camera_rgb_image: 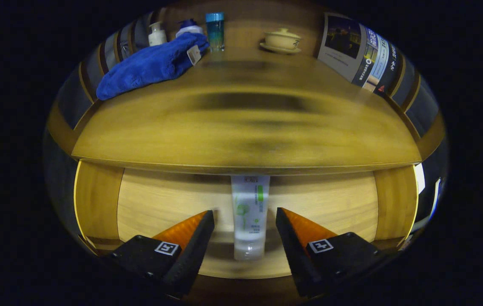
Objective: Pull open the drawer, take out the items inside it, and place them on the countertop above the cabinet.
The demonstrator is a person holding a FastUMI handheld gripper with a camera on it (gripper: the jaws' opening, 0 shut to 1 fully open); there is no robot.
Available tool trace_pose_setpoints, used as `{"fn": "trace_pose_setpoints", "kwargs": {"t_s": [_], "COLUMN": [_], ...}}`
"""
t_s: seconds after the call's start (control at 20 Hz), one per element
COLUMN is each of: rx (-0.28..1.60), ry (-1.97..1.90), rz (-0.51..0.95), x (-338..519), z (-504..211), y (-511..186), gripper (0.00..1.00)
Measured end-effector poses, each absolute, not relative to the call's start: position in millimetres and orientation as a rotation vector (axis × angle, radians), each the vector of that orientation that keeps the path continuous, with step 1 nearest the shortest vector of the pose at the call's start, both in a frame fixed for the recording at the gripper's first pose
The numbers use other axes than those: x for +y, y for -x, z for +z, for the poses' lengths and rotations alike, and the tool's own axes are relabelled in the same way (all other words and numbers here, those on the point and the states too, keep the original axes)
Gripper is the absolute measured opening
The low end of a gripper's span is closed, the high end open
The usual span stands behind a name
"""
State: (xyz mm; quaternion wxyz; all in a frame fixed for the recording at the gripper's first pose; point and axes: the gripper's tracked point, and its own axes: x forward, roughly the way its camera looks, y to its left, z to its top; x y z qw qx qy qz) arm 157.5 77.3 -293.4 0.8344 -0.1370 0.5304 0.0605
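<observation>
The drawer (160, 204) stands pulled open under the wooden countertop (245, 123). A white tube with green print (250, 212) lies flat on the drawer floor, its far end hidden under the countertop's front edge. My gripper (245, 216) hovers over the drawer, open, one finger on each side of the tube and neither touching it. On the countertop's back left lies a blue towel (152, 63).
Along the countertop's back stand a white pump bottle (157, 34), a blue-capped white bottle (189, 27), a teal tumbler (215, 29) and a cream lidded cup on a saucer (282, 40). A printed board (358, 51) leans at the back right.
</observation>
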Motion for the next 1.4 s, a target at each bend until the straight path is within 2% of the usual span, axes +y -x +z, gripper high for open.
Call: {"fn": "trace_pose_setpoints", "kwargs": {"t_s": [0.15,0.2,0.5,1.0,1.4], "rx": [1.165,1.176,1.202,1.127,1.149], "ry": [0.304,0.309,0.214,0.142,0.089], "rz": [0.113,0.109,0.09,0.136,0.168], "x": [74,72,70,82,84], "z": [-300,-299,-289,-210,-184], "y": [-155,-154,-154,-139,-102], "gripper": [0.75,0.74,0.45,0.44,0.44]}}
